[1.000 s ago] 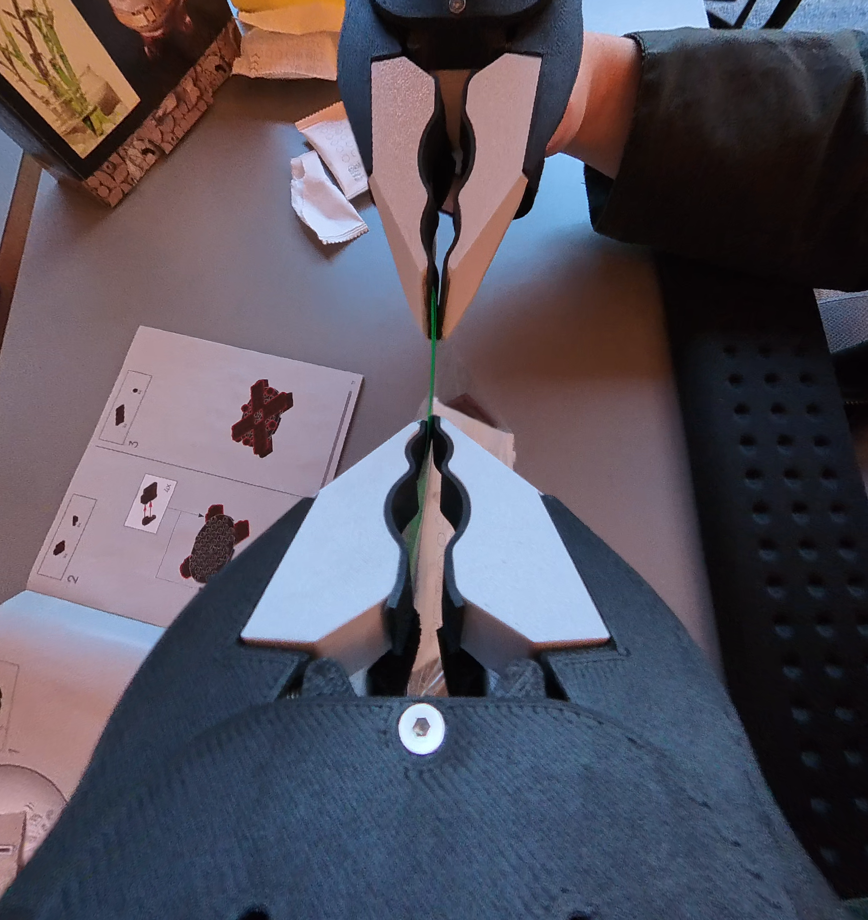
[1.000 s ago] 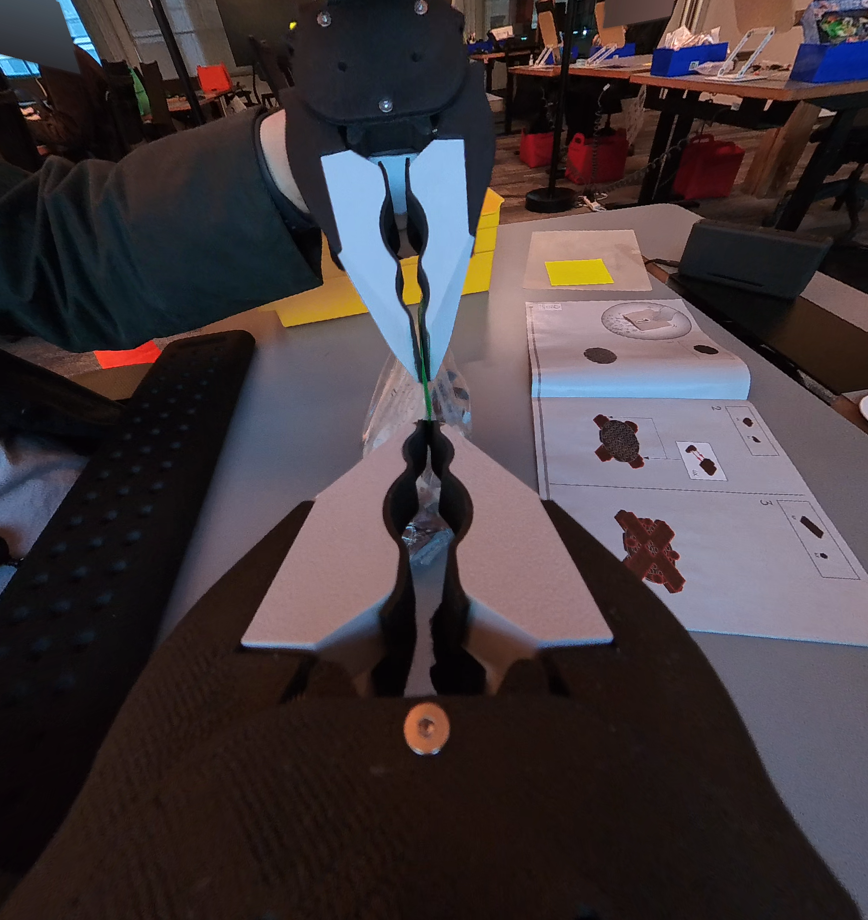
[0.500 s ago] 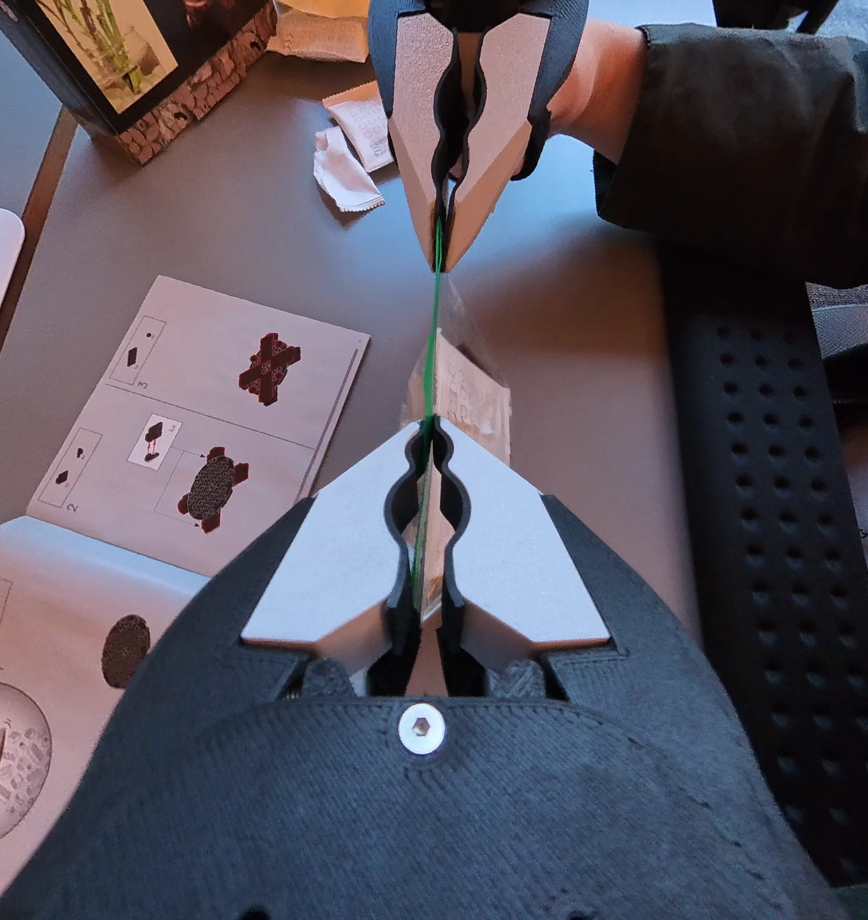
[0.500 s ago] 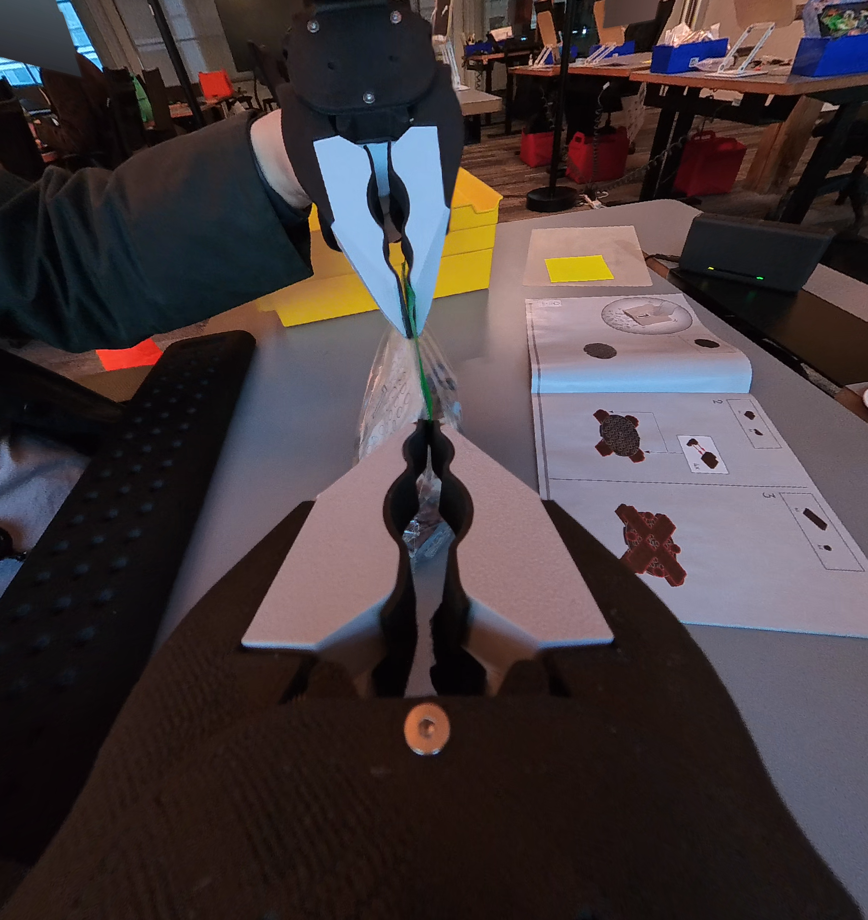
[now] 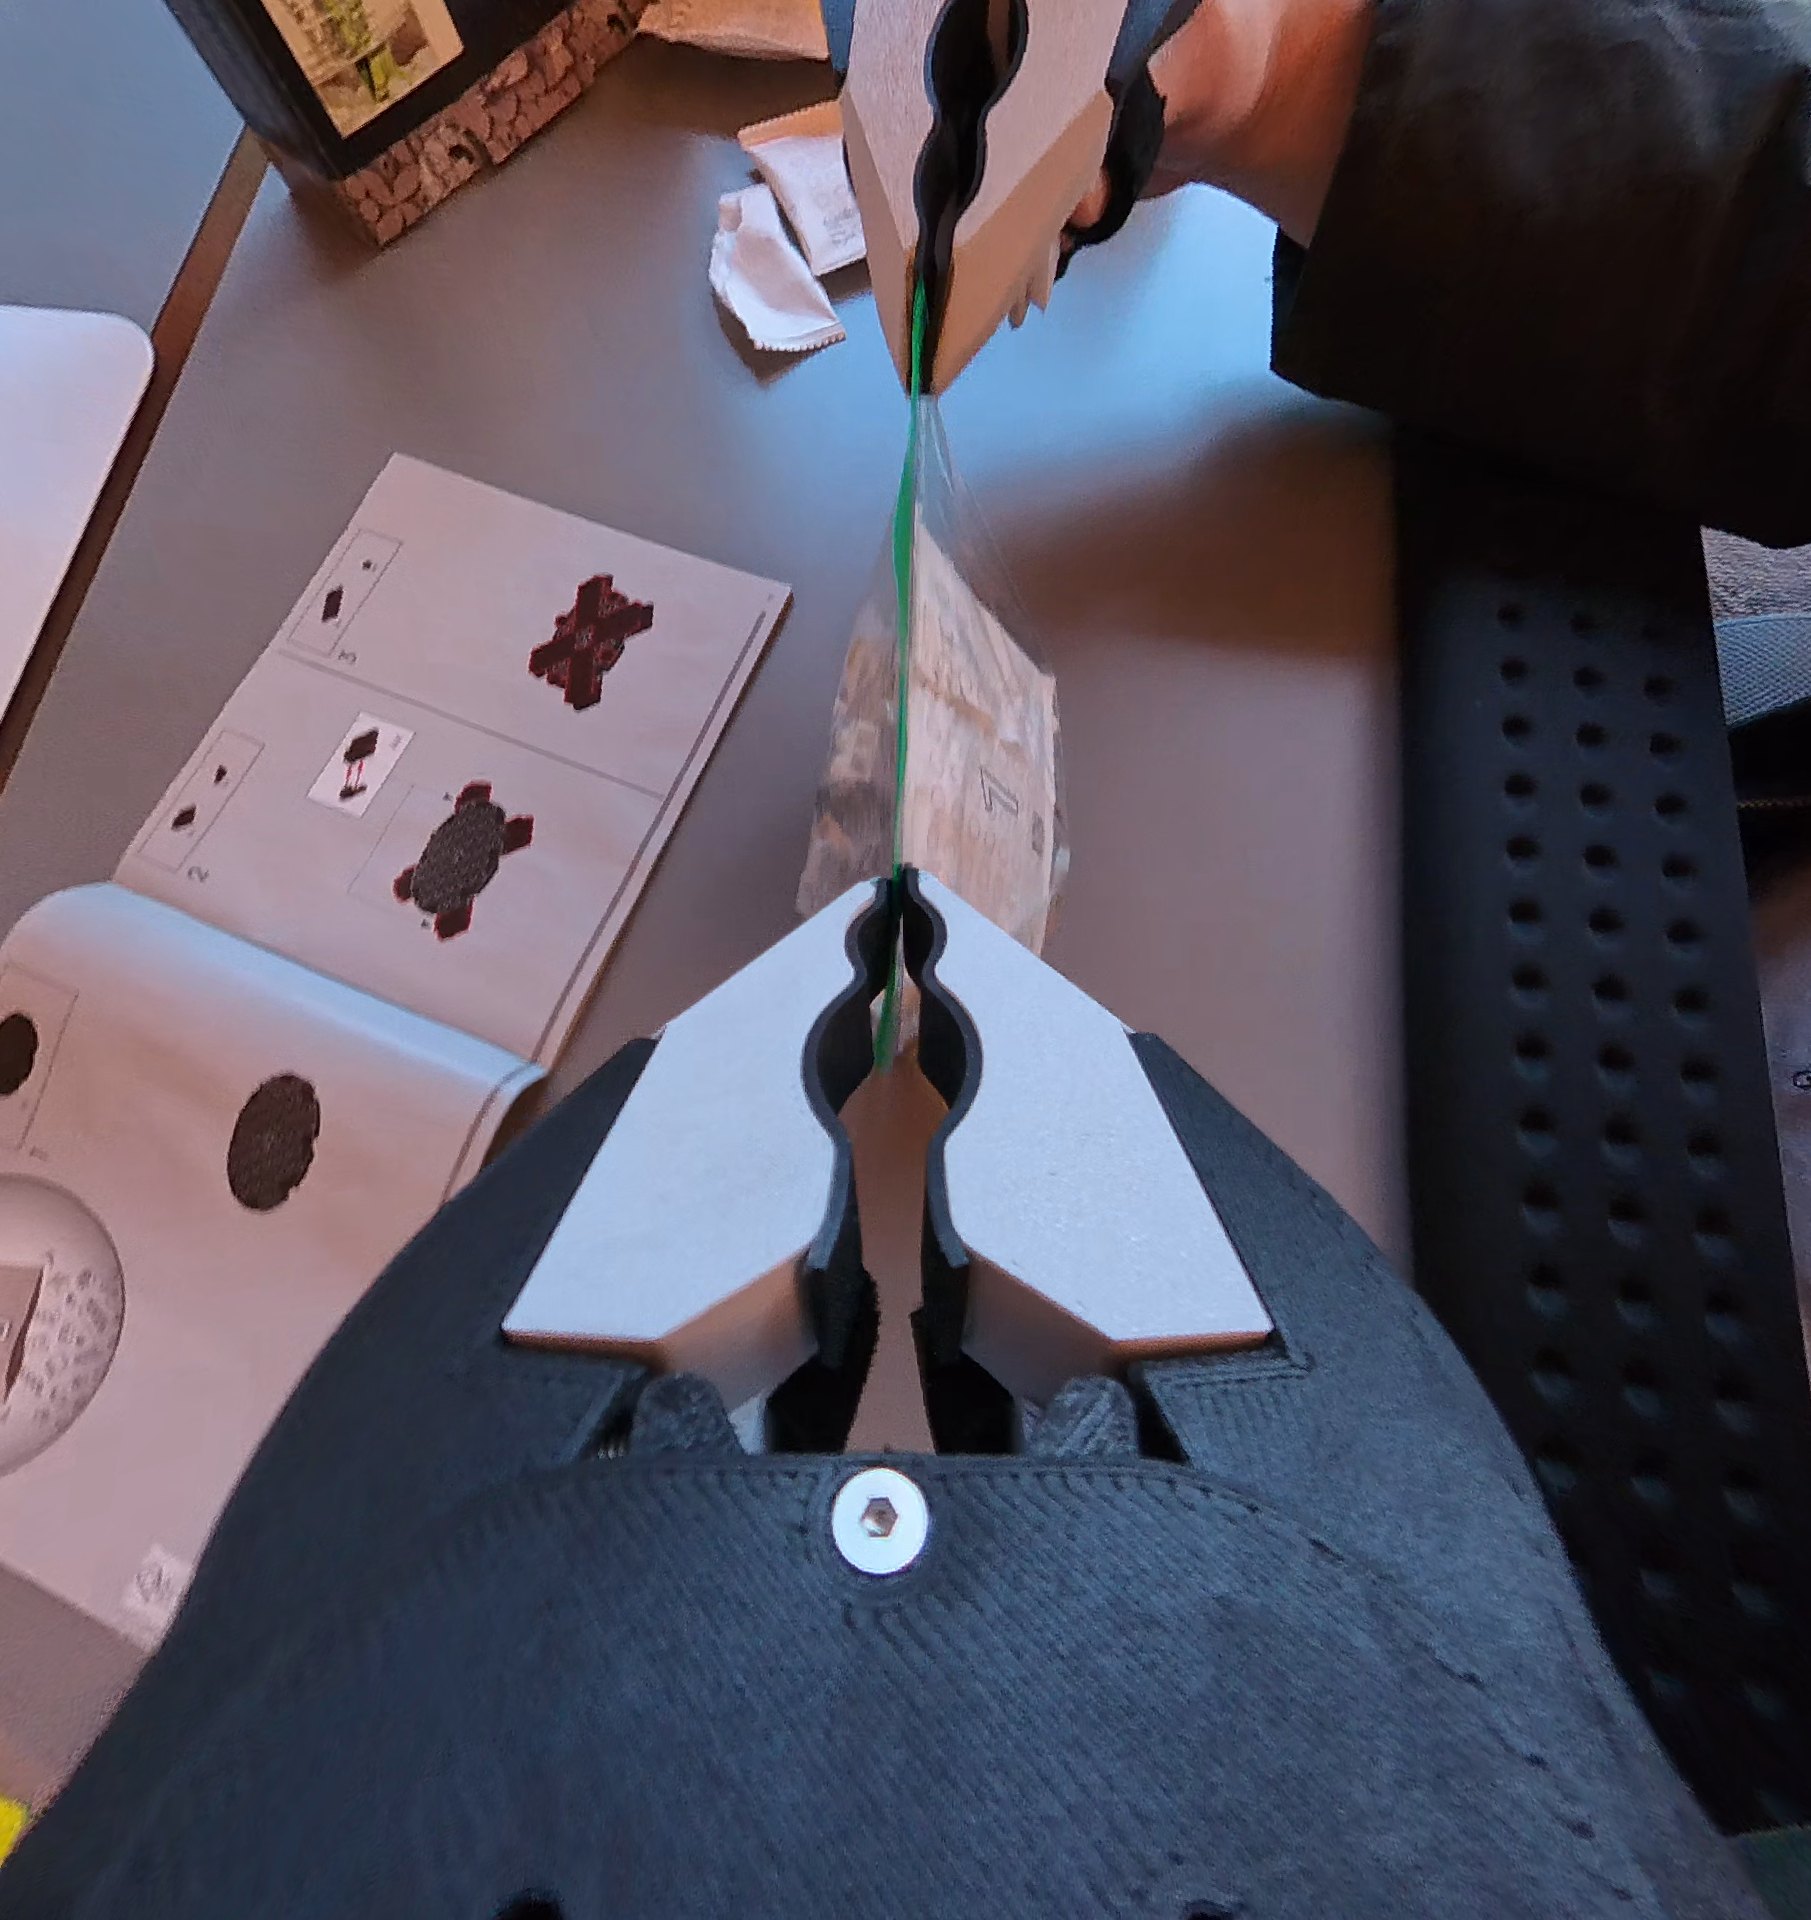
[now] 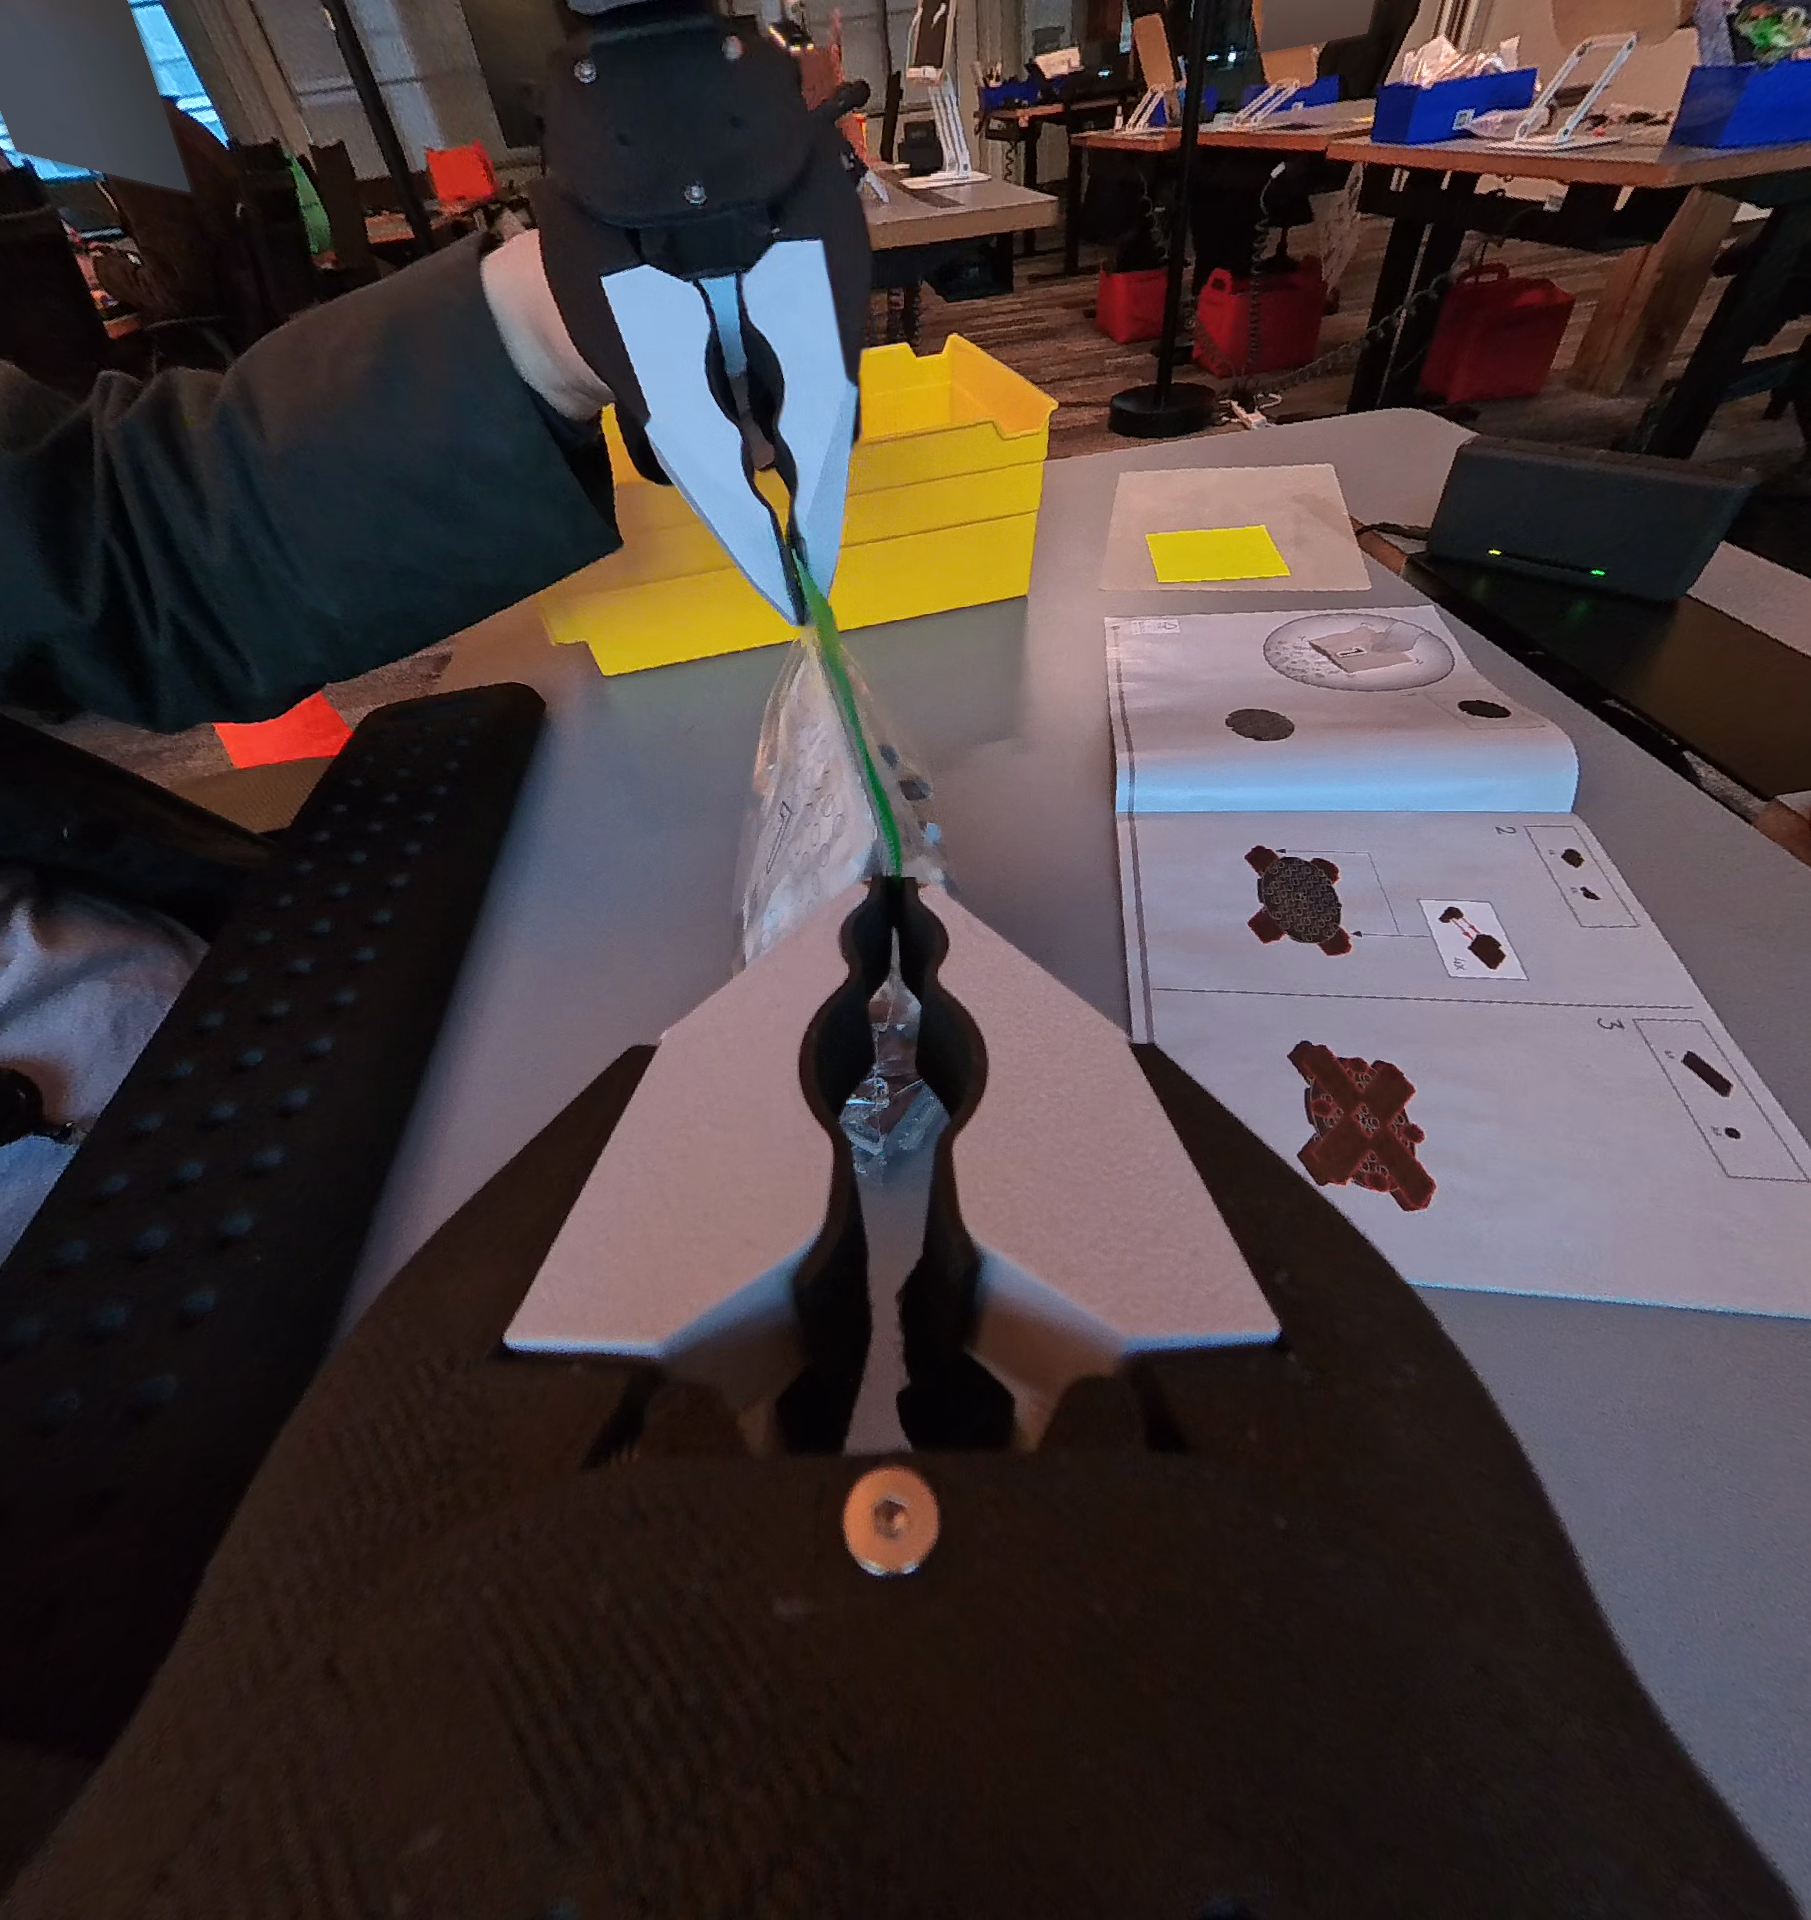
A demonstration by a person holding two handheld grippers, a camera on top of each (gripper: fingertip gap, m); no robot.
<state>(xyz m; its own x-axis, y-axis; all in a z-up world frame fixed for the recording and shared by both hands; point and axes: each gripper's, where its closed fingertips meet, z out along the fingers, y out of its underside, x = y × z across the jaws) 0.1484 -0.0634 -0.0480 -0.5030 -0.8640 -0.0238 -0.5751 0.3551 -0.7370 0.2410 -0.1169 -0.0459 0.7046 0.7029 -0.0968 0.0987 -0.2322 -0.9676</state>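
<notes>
Clear bag (image 5: 968, 717) of small pieces hangs stretched, both tools (image 5: 899, 883) (image 6: 893, 883) clenching its green-striped top.

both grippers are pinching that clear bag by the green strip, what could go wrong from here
1. The left gripper and right gripper grip only the thin green strip of the clear bag, pulled taut; the film may tear or slip free.
2. The bag hangs above the table with small pieces inside; a split could scatter them over the instruction booklet.
</notes>
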